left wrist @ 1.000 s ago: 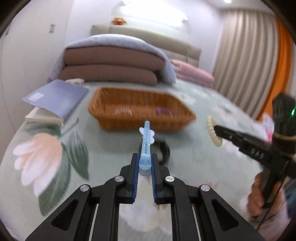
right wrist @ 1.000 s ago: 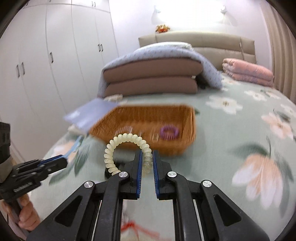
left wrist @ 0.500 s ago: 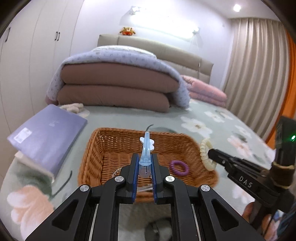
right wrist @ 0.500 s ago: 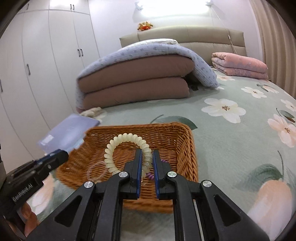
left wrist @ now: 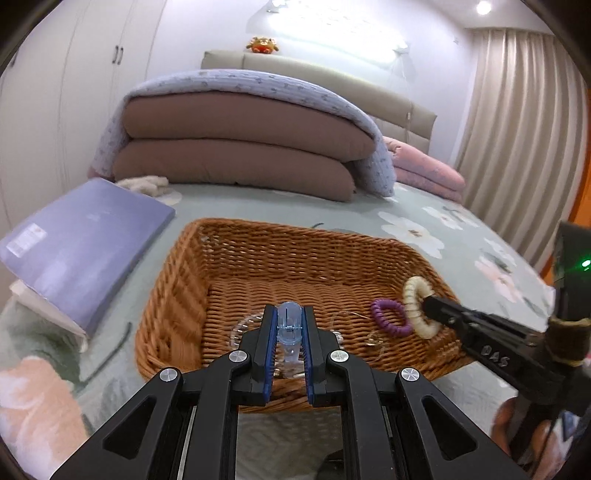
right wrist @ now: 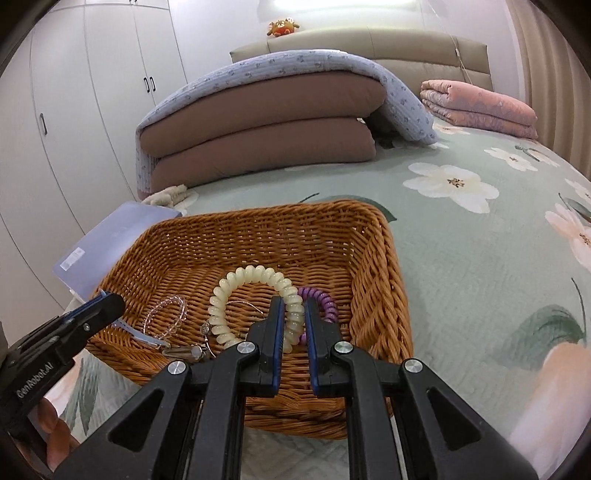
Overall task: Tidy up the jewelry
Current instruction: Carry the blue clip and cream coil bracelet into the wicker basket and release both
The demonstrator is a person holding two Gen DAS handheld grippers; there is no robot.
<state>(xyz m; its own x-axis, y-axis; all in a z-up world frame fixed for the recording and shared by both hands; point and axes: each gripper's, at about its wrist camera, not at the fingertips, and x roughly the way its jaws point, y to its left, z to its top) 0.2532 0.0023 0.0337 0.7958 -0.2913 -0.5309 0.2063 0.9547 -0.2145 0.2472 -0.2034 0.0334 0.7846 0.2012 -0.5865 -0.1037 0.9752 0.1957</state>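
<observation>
Both tongs have just swung in from over the flowered bedspread and dipped into the brown woven wicker basket [right wrist: 373,266]. The left tongs [left wrist: 290,345] stay clenched on the translucent blue plastic hair clip [left wrist: 289,326]; the right tongs [right wrist: 294,325] grasp the cream spiral coil bracelet [right wrist: 251,291], low beside the purple spiral hair tie [right wrist: 321,299]. I'd judge both ready for release.

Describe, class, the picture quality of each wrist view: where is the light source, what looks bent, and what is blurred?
Left wrist view: bright wall lamp glares above the headboard; curtain bows with fisheye distortion; purple book is slightly soft; left claw sharp.
Right wrist view: the light is overexposed at the top; wardrobe doors curve; wicker basket and right claw are crisp.
</observation>
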